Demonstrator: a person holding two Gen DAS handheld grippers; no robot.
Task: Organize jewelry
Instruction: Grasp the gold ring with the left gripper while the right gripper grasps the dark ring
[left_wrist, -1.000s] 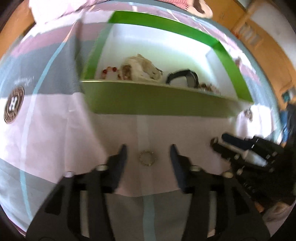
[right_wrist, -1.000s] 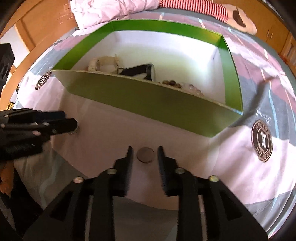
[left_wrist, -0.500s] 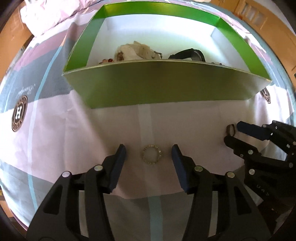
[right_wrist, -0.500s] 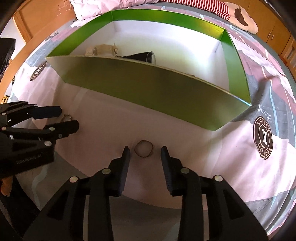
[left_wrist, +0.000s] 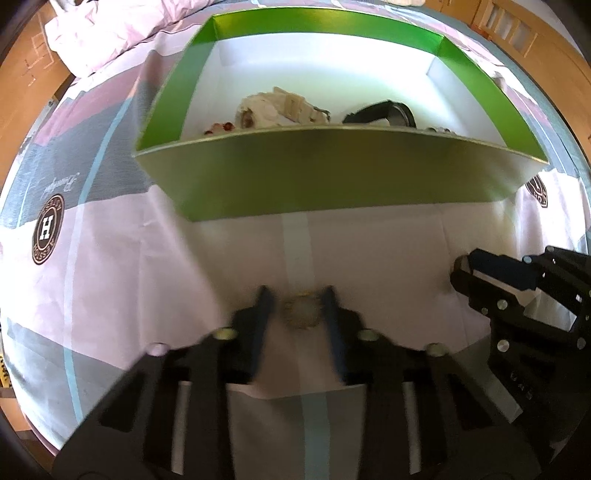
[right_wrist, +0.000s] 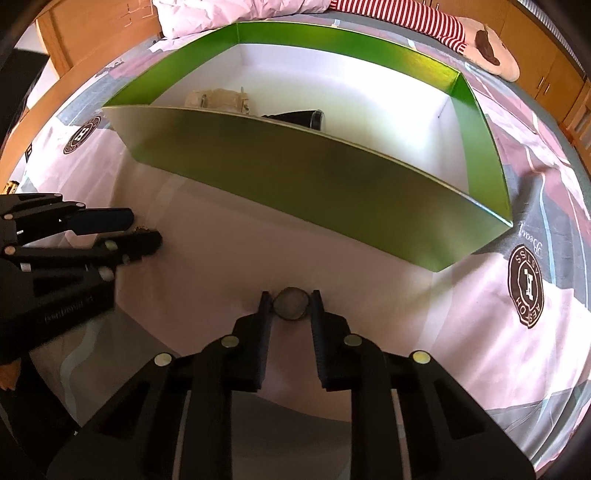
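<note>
Your work surface is a bed with pink-grey logo-printed sheet (right_wrist: 424, 332), green open box (right_wrist: 295, 173) resting on it, two rings (right_wrist: 290, 304) (left_wrist: 301, 314) lying before the box, crumpled duvet (right_wrist: 236, 14) behind.

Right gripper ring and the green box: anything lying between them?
Nothing: in the right wrist view only bare pink bedsheet runs from the ring in the right gripper to the green box.

left gripper (left_wrist: 298, 295) low on the bedsheet (left_wrist: 110, 288), blurred, fingers either side of a small beaded ring (left_wrist: 301, 314), contact unclear. green box (left_wrist: 332, 177) ahead, holding a cream bundle (left_wrist: 273, 109), red beads (left_wrist: 221, 127), a black band (left_wrist: 380, 112). right gripper (left_wrist: 461, 271) at the sheet's right edge.
</note>
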